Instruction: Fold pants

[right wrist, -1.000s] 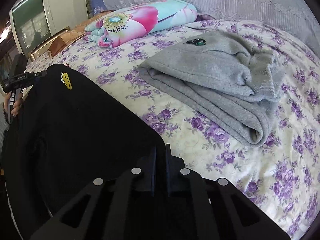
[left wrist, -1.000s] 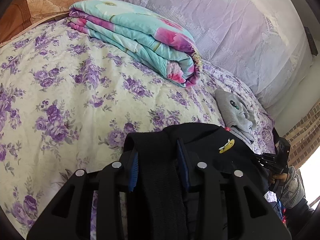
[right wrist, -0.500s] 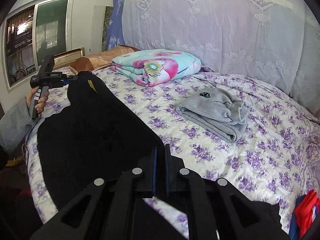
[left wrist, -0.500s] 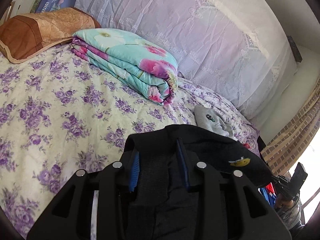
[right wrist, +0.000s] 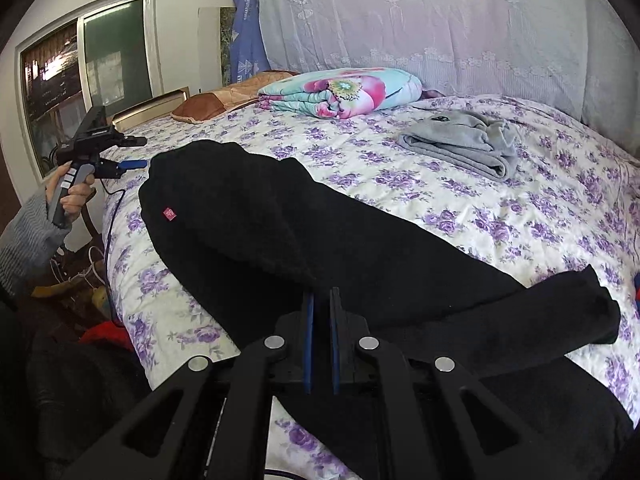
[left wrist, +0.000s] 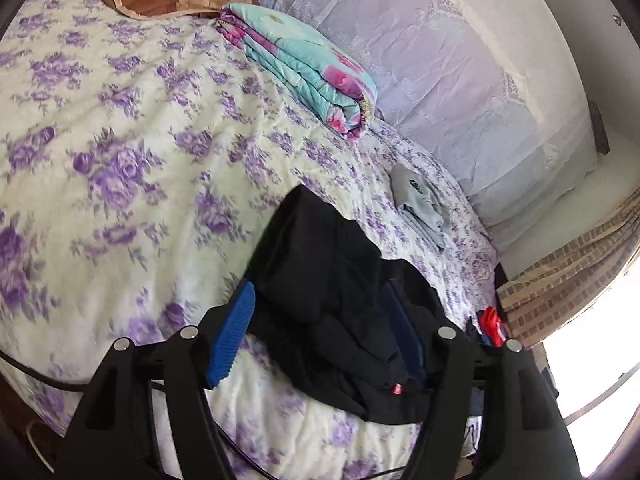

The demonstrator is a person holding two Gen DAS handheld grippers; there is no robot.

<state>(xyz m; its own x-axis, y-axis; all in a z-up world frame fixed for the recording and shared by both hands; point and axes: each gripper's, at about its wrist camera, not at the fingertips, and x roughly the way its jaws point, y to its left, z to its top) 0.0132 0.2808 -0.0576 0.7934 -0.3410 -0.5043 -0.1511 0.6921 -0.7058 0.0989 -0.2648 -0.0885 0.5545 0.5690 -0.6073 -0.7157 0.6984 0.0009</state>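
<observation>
The black pants (right wrist: 320, 240) are lying across the near edge of the bed (right wrist: 500, 208), waist end toward the window side, one leg end trailing to the right. They are bunched, not flat.

The left gripper (left wrist: 320, 320) is hovering over the waist end with its jaws standing wide apart and holding nothing; the cloth is lying between and beneath the blue pads (left wrist: 232, 336), untouched so far as can be judged. The right gripper (right wrist: 320, 312) is showing jaws almost closed, with only a narrow slit between them. They are sitting right at the fabric's fold, but whether cloth is pinched there cannot be told.

Judgement: the pants are being laid out for a fold. To do this well, the garment should be smoothed flat and the legs aligned before any fold is made, with each grip taken on a firm edge such as the waistband or hem.

The bed is carrying a purple-flowered cover, soft and slightly rumpled. A folded grey garment (right wrist: 464, 144) and a folded floral quilt (right wrist: 340, 92) are lying well apart from the pants; a brown pillow (right wrist: 216, 102) is resting beyond, near a window (right wrist: 88, 72).
</observation>
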